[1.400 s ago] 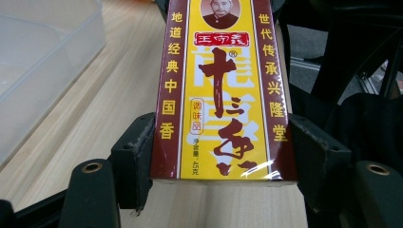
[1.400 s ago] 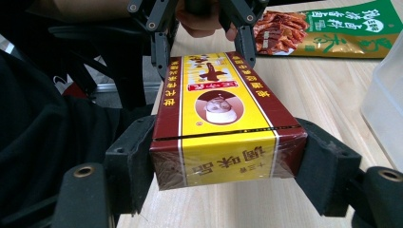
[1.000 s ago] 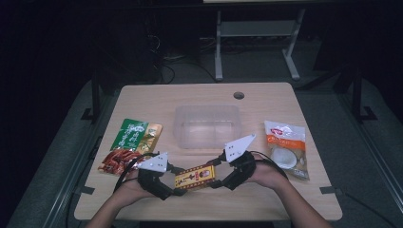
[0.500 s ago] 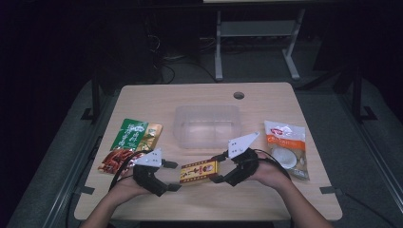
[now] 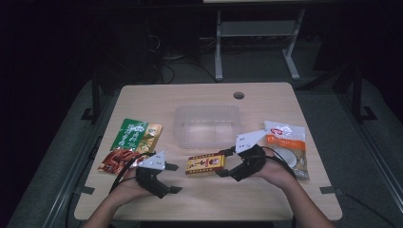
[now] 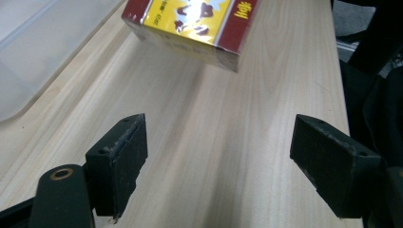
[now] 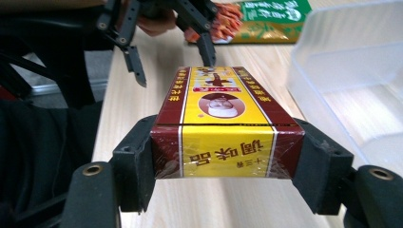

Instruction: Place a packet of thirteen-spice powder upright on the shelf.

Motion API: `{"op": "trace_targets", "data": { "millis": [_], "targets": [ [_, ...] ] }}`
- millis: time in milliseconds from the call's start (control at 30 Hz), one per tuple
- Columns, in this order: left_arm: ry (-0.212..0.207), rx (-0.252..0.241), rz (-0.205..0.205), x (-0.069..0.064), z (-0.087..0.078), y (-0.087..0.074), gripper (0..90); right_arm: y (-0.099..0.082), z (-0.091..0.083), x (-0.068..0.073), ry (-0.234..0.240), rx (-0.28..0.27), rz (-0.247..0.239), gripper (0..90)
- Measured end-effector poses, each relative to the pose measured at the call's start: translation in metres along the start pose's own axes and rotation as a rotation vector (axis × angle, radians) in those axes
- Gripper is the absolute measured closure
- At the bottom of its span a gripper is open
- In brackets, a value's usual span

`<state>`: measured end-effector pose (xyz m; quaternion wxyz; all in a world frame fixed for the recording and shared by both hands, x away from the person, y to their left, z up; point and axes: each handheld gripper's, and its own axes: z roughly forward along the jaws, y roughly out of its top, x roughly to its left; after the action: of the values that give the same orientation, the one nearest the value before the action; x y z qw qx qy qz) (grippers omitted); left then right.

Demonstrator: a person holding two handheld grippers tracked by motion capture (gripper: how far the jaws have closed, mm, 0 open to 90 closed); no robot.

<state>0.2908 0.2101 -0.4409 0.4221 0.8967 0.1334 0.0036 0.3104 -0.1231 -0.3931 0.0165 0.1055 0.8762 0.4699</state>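
Observation:
A red and yellow box (image 5: 205,164) hangs just above the table near its front edge. My right gripper (image 5: 222,163) is shut on the box's right end. In the right gripper view both pads press on the short end of the box (image 7: 223,114). My left gripper (image 5: 174,178) stands a little to the left of the box, apart from it. Its jaws have just been opening and are open with nothing between them (image 6: 218,147). In the left gripper view the box (image 6: 190,23) floats ahead of the jaws.
A clear plastic container (image 5: 206,124) stands behind the box at the table's middle. A green packet (image 5: 135,134) and a red packet (image 5: 116,160) lie at the left. A white and orange packet (image 5: 287,147) lies at the right, by my right hand.
My left gripper has let go of the box's left end and drawn back to the left. The box stays in the right gripper.

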Motion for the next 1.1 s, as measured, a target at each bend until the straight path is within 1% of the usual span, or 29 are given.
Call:
{"op": "trace_targets", "data": {
  "millis": [33,67,100,167,200,233,300,367,467,500,600,633,667,733,900,1000,1100],
  "targets": [
    [0.007,0.002,0.003,0.0,0.001,0.0,19.4,0.002,-0.002,-0.001,-0.028,0.012,-0.001,32.0],
    [0.011,0.004,0.009,-0.001,0.001,0.001,19.3,0.004,-0.003,-0.003,-0.042,0.017,-0.001,32.0],
    [0.008,-0.002,0.007,-0.001,0.002,0.001,19.1,0.005,-0.004,-0.004,-0.051,0.024,-0.002,32.0],
    [0.007,-0.006,0.0,-0.002,0.002,0.001,19.1,0.006,-0.004,-0.005,-0.061,0.024,-0.004,32.0],
    [0.011,-0.002,0.012,-0.002,0.002,0.001,19.1,0.007,-0.005,-0.007,-0.065,0.025,0.0,32.0],
    [0.015,-0.004,0.011,-0.002,0.002,0.001,19.1,0.01,-0.007,-0.009,-0.075,0.023,-0.002,32.0],
    [0.02,-0.004,0.01,-0.002,0.001,0.001,19.1,0.012,-0.009,-0.011,-0.081,0.019,0.002,32.0],
    [0.02,-0.008,0.004,-0.001,0.001,0.0,19.1,0.017,-0.012,-0.014,-0.095,0.003,0.0,32.0],
    [0.028,-0.006,-0.002,0.0,0.0,-0.001,19.1,0.025,-0.017,-0.02,-0.114,0.002,-0.012,32.0],
    [0.03,-0.009,-0.011,0.001,-0.001,-0.001,19.1,0.027,-0.018,-0.022,-0.116,-0.003,-0.009,32.0],
    [0.032,-0.008,-0.007,0.002,-0.002,-0.001,19.1,0.031,-0.021,-0.025,-0.124,-0.004,-0.008,32.0],
    [0.034,-0.008,-0.005,0.002,-0.002,-0.002,19.1,0.035,-0.022,-0.028,-0.135,-0.005,-0.01,32.0],
    [0.034,-0.008,-0.005,0.002,-0.002,-0.002,19.1,0.036,-0.022,-0.03,-0.135,-0.006,-0.008,32.0],
    [0.038,-0.005,-0.008,0.002,-0.002,-0.002,19.2,0.04,-0.022,-0.033,-0.147,-0.005,-0.014,32.0],
    [0.038,-0.001,-0.004,0.002,-0.002,-0.002,19.1,0.046,-0.021,-0.038,-0.152,-0.012,-0.017,32.0],
    [0.036,0.0,-0.006,0.002,-0.002,-0.002,19.1,0.056,-0.017,-0.044,-0.167,0.003,-0.03,32.0],
    [0.035,-0.002,-0.008,0.001,-0.001,-0.002,19.1,0.061,-0.015,-0.048,-0.167,0.008,-0.03,32.0]
  ]
}}
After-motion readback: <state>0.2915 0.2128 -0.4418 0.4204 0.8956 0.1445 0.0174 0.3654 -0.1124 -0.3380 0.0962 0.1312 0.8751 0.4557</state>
